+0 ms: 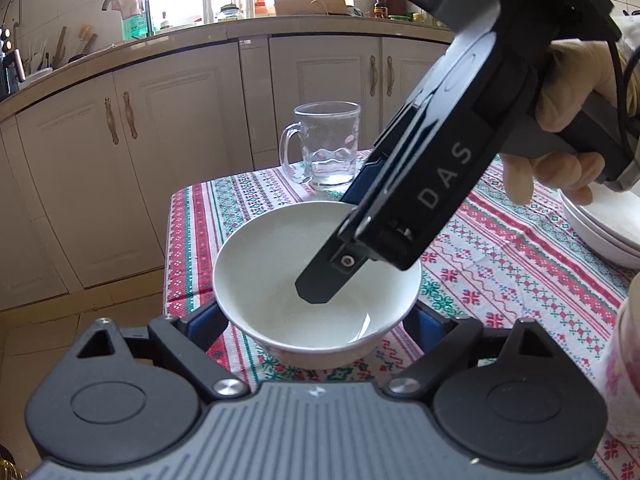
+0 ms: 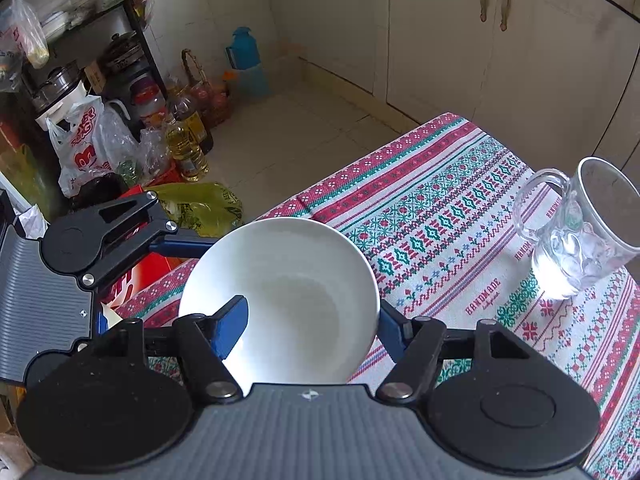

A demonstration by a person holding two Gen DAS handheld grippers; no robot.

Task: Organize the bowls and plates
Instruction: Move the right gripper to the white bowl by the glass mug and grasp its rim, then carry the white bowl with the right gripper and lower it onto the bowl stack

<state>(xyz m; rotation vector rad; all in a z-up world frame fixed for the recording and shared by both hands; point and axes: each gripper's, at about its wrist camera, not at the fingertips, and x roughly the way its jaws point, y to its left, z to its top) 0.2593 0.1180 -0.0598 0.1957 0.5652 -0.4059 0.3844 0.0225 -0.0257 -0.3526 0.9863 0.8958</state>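
A white bowl sits on the worktop's patterned cloth, woven "HANDMADE". The right claw, marked "DAS", is clamped on its rim; the left claw straddles it, spread apart. A glass mug stands just behind the bowl.

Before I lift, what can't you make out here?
- Left wrist view: pad contact of the left tool, hidden behind the bowl.
- Right wrist view: outer pad of the right tool, hidden by the bowl's rim.
- Left wrist view: plate stack, cut off by the right edge.
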